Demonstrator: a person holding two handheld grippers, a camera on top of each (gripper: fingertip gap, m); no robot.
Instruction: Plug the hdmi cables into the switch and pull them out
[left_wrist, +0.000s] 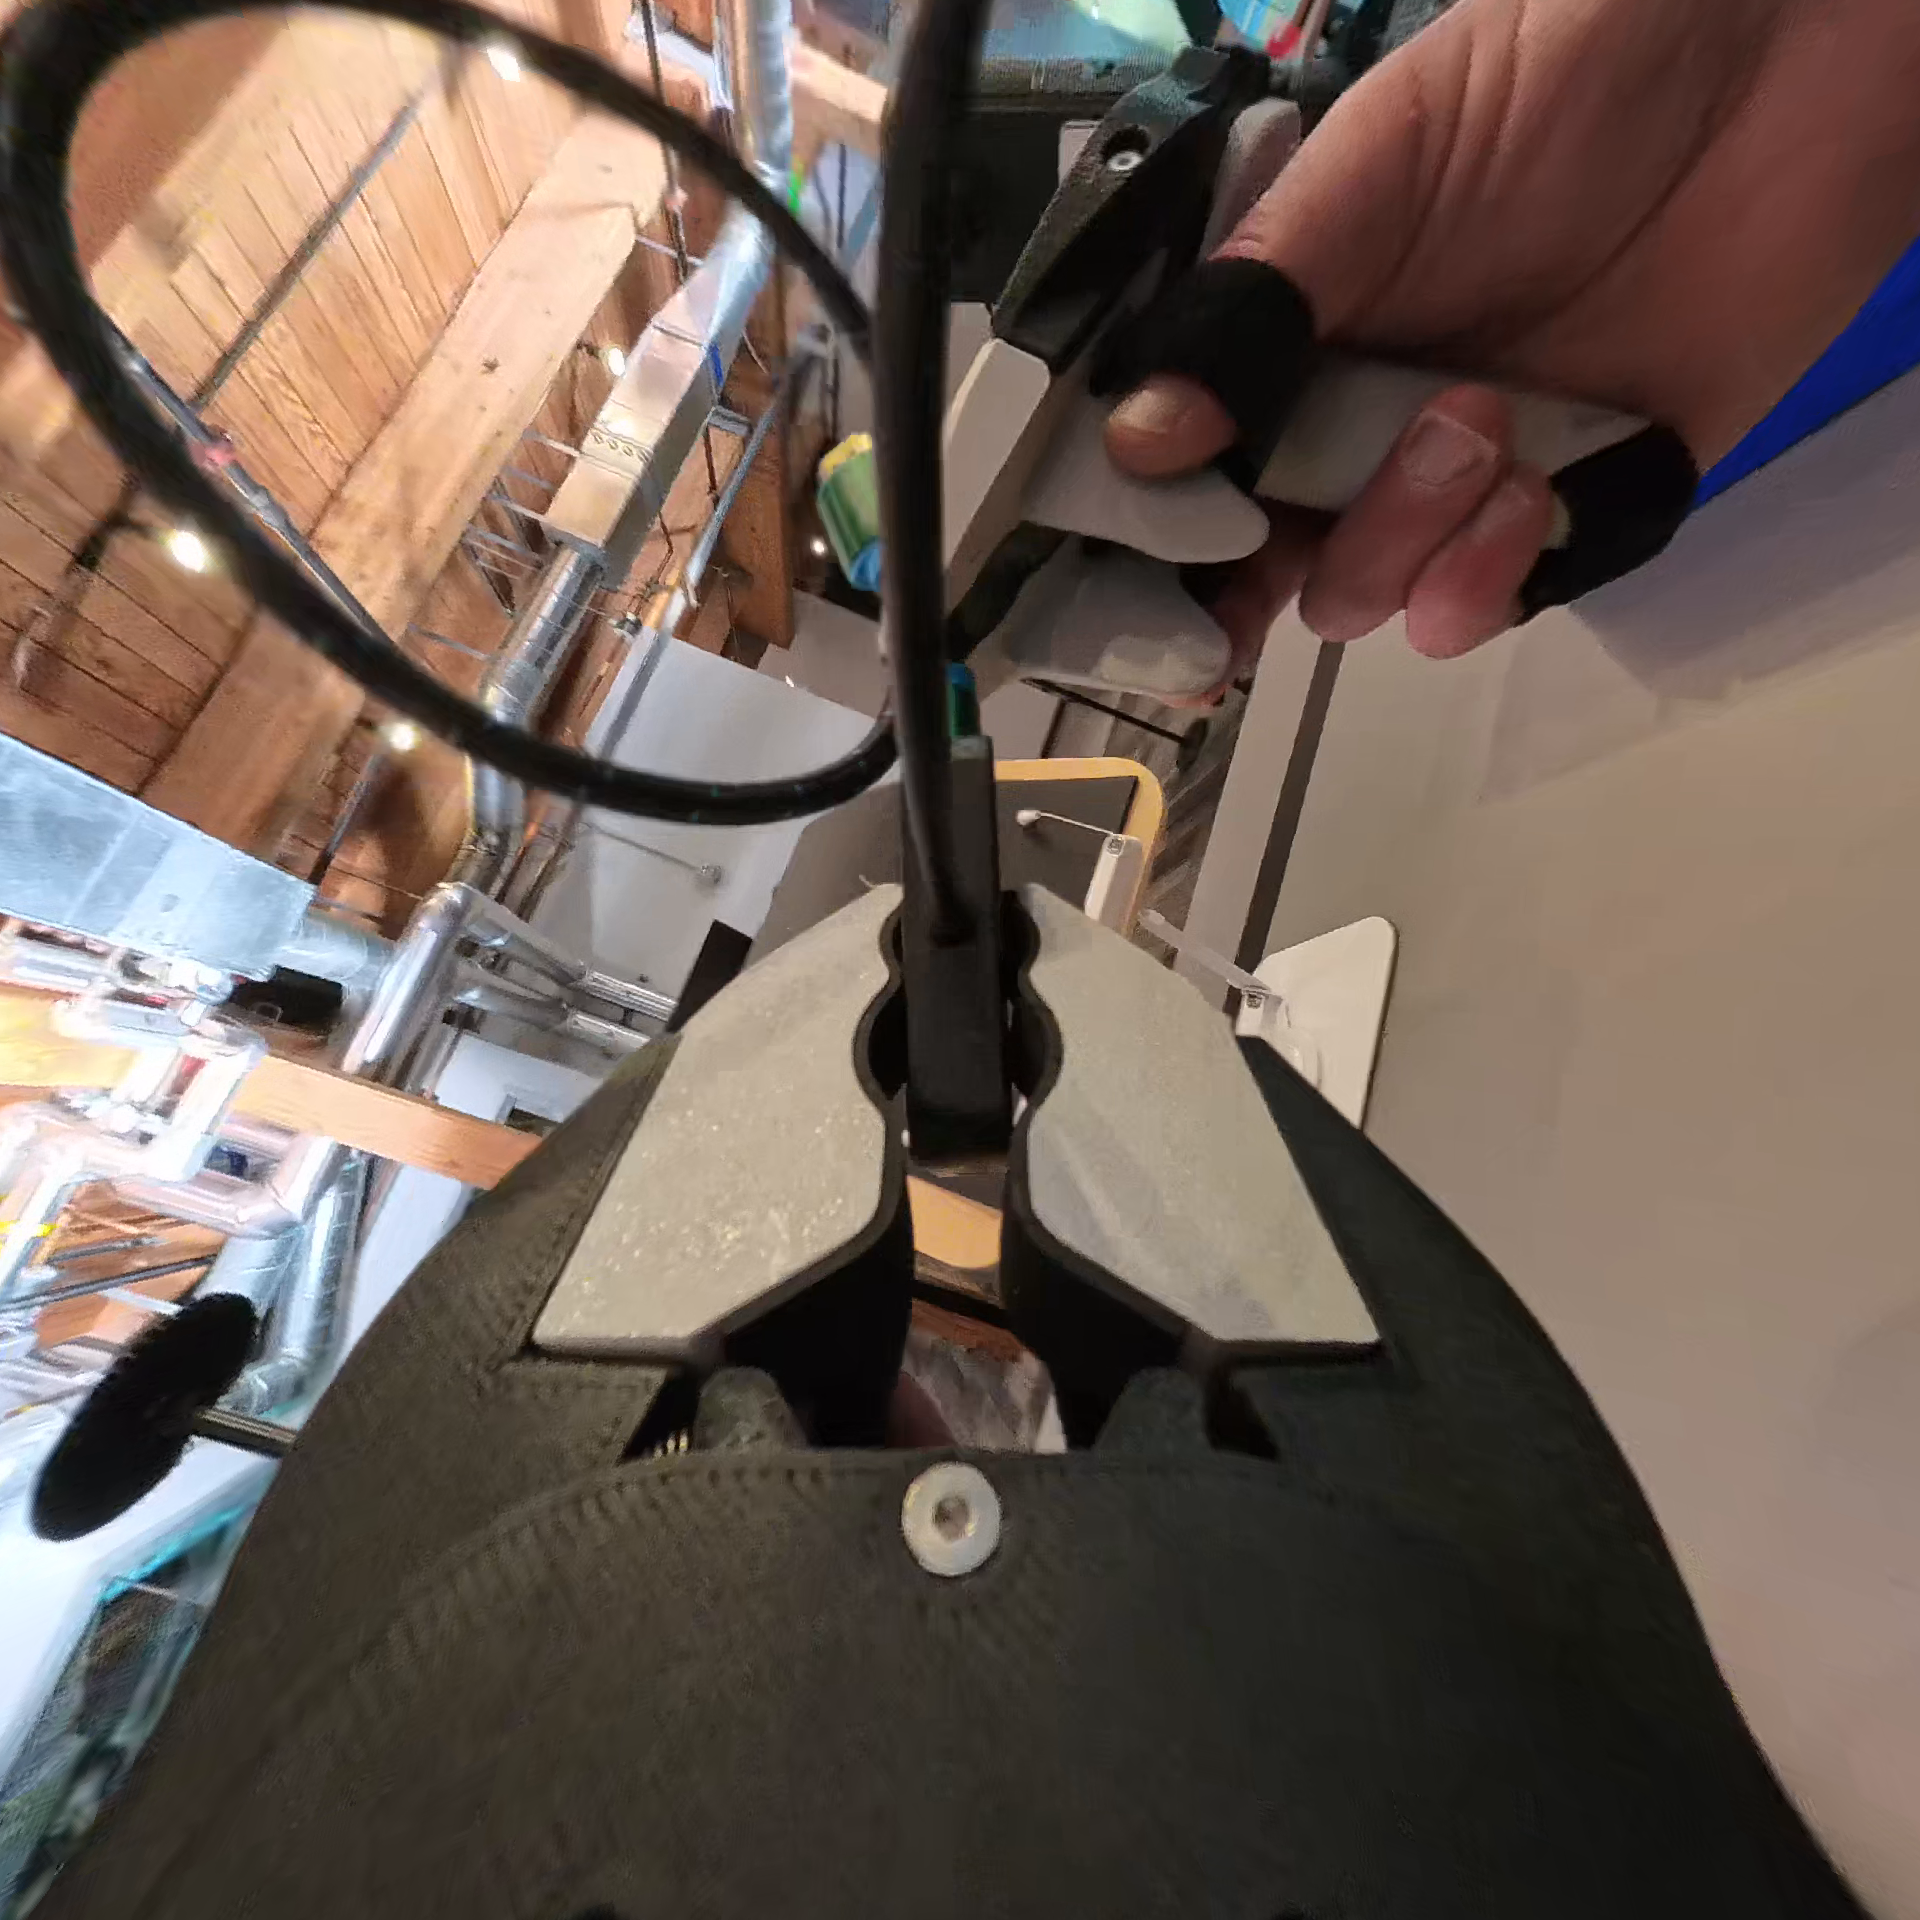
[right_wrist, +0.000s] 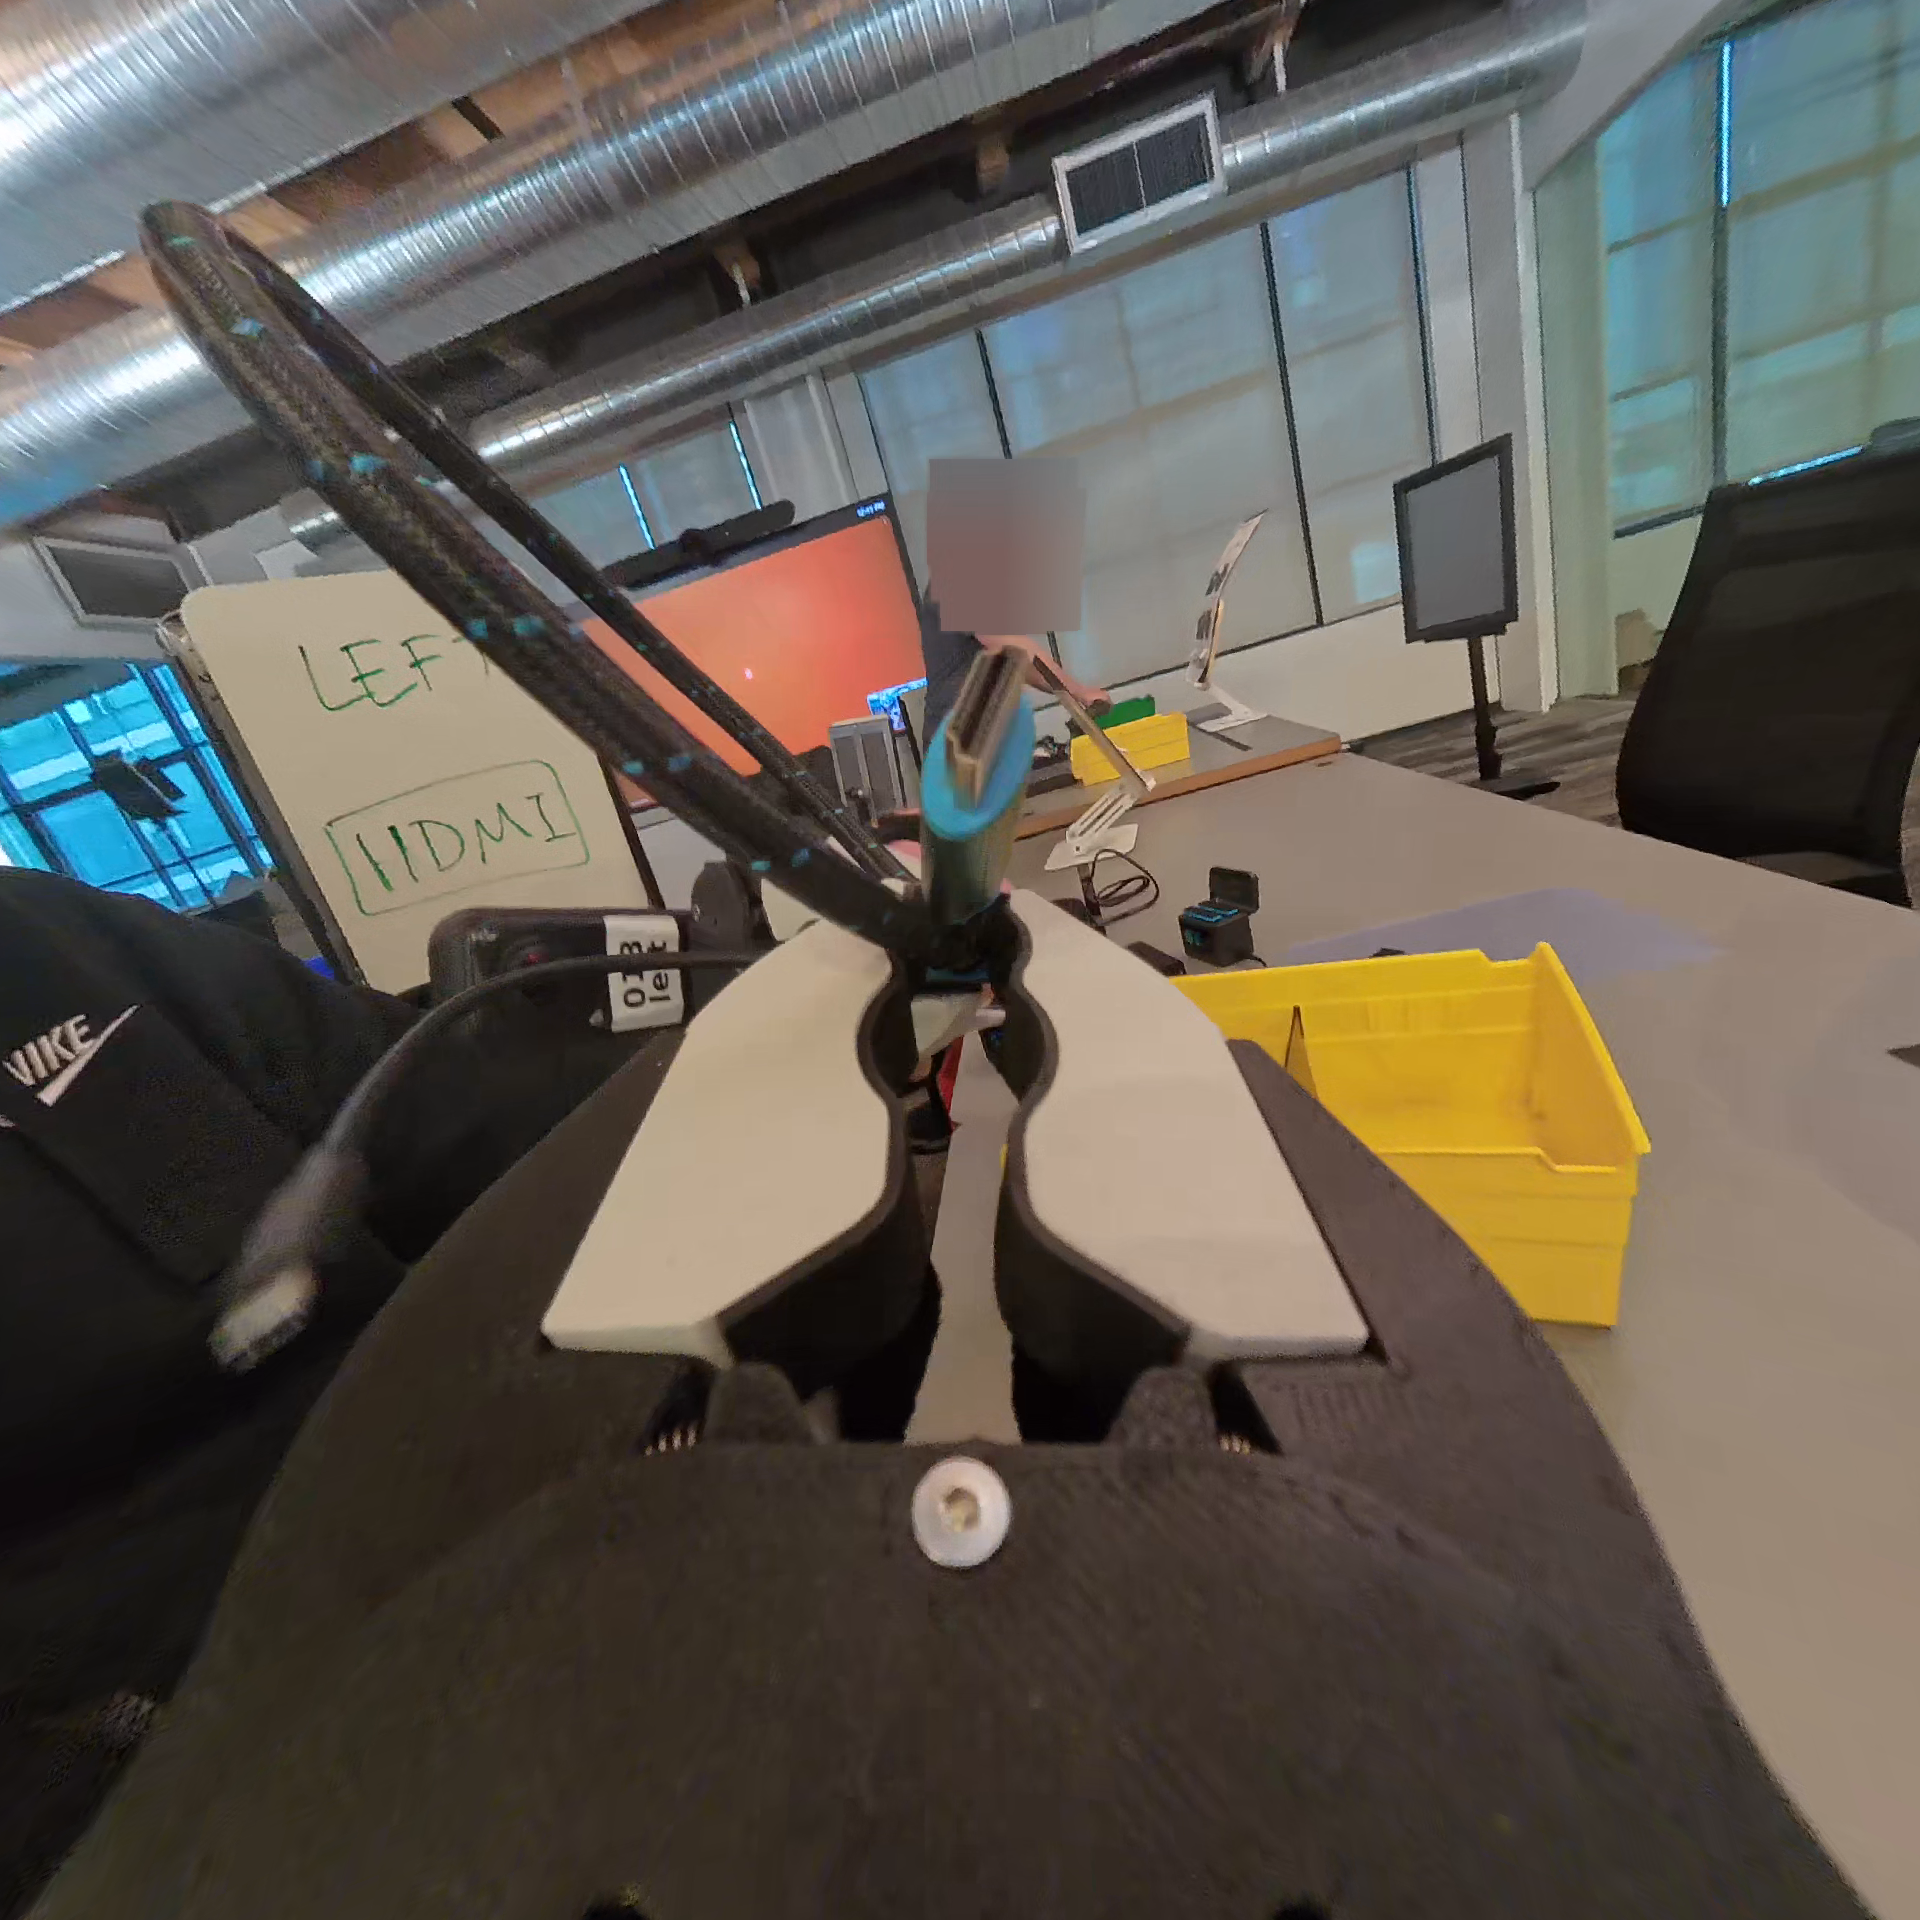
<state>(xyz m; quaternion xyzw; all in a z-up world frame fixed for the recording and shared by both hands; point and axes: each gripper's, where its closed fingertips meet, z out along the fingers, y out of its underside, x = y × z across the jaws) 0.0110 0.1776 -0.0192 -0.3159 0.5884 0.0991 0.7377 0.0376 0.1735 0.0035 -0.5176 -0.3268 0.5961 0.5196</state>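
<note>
My left gripper (left_wrist: 956, 935) is shut on a flat black block (left_wrist: 954, 1039), seen edge-on, which looks like the switch. A smooth black cable (left_wrist: 909, 416) rises from it. My right gripper (right_wrist: 961, 935) is shut on the base of an HDMI plug (right_wrist: 982, 748) with a blue collar and a bare metal tip, which points up and away, free in the air. Its braided black cable (right_wrist: 416, 499) loops to the upper left. In the left wrist view the right gripper (left_wrist: 1101, 582), held by a hand (left_wrist: 1558, 260), is just beyond the block. The blue collar (left_wrist: 961, 707) shows at the block's far end.
A yellow bin (right_wrist: 1455, 1122) stands on the grey table (right_wrist: 1714, 1299) to the right. A whiteboard (right_wrist: 416, 779), an orange screen (right_wrist: 779, 644), a black office chair (right_wrist: 1787, 675) and small chargers (right_wrist: 1216, 920) stand farther back. A dark sleeve (right_wrist: 156, 1143) and a dangling grey cable (right_wrist: 301, 1226) are on the left.
</note>
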